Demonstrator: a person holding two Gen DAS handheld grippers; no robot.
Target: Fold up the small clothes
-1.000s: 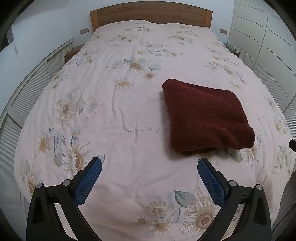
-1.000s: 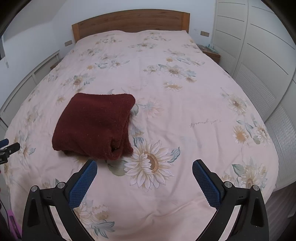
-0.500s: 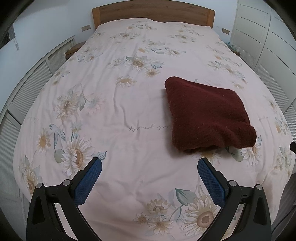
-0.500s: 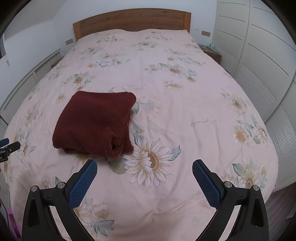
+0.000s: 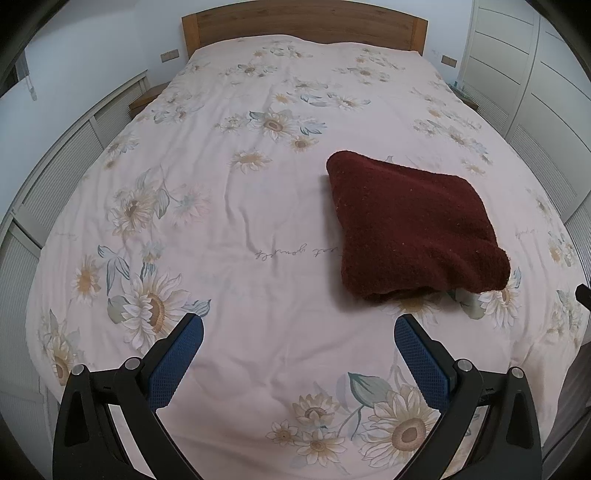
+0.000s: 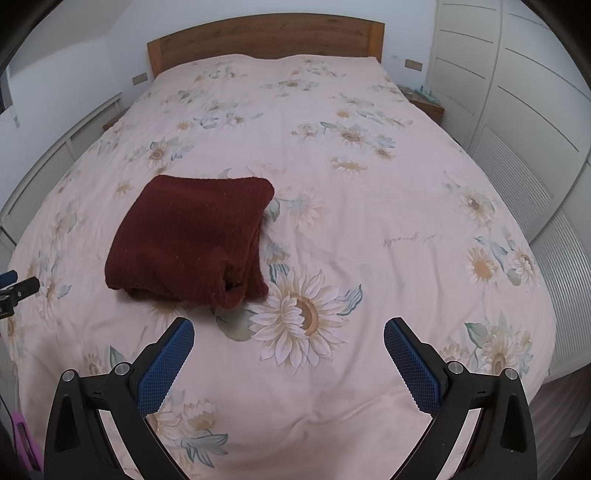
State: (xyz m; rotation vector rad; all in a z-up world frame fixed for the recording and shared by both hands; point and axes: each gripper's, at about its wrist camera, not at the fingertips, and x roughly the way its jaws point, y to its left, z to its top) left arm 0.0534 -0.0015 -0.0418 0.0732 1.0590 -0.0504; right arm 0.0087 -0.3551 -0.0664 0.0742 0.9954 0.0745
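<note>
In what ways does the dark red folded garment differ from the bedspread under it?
The dark red garment is one plain colour; the bedspread is pale pink with printed sunflowers. The garment looks thick and nubby, while the bedspread looks thin and smooth, with light creases. The garment is folded into a compact bundle, whereas the bedspread lies spread across the bed. Both are soft fabric, and neither is held by any jaws.

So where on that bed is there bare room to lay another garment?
Nearly everywhere: the pink sunflower-print duvet lies bare left of the folded dark red knitted garment, beyond it up to the wooden headboard, and to its right.
</note>
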